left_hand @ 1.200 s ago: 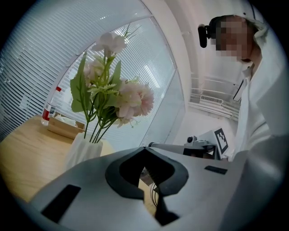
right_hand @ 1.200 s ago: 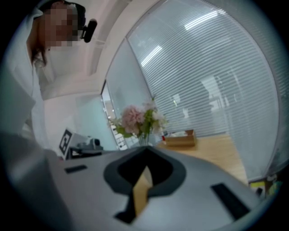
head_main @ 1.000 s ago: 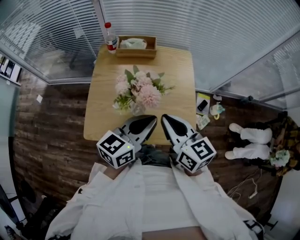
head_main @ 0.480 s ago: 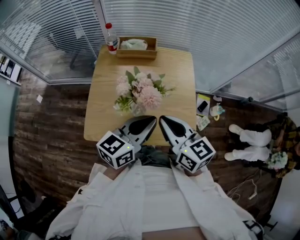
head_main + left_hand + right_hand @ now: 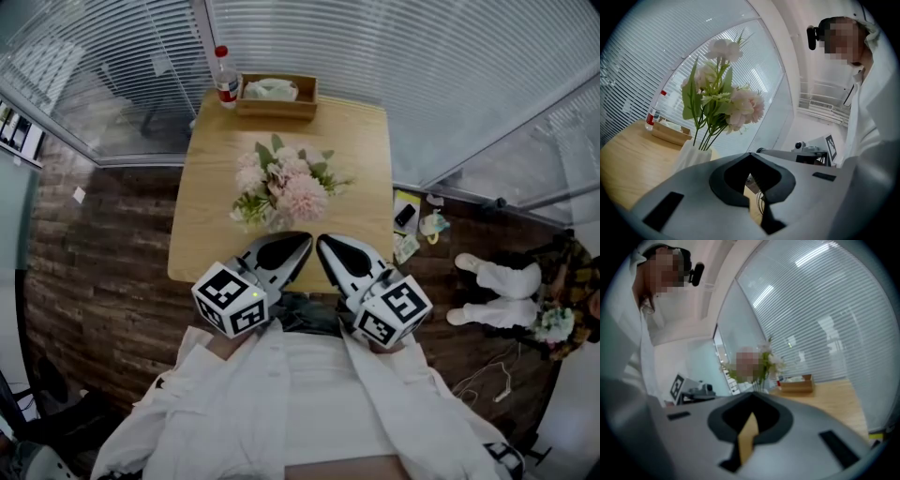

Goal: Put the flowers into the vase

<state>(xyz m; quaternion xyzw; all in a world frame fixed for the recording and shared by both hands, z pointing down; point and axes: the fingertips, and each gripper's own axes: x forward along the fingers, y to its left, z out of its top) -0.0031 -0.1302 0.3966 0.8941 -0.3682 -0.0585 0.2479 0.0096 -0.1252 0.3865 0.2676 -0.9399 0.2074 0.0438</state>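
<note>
The flowers [image 5: 281, 183] stand in the vase [image 5: 691, 154], stems down in its mouth, heads fanned above it, near the middle of the surface [image 5: 211, 234]. By that, the task looks done.

Both grippers hang at the near edge, close to the person's body. The left gripper [image 5: 298, 242] has its jaws together with nothing between them. The right gripper [image 5: 325, 244] is the same: jaws together, empty. Their tips point toward the vase and sit near it, not touching.

The main risk is a bump. The bunch is tall and wide over a narrow vase, so it probably tips easily; a forward push from either gripper, or a sweep across, could knock it over or slide it. A tip catching a leaf or a low bloom could drag a stem out.

The bottle [image 5: 225, 86] and the box [image 5: 277, 98] at the far edge are well apart from all this and seem safe.
</note>
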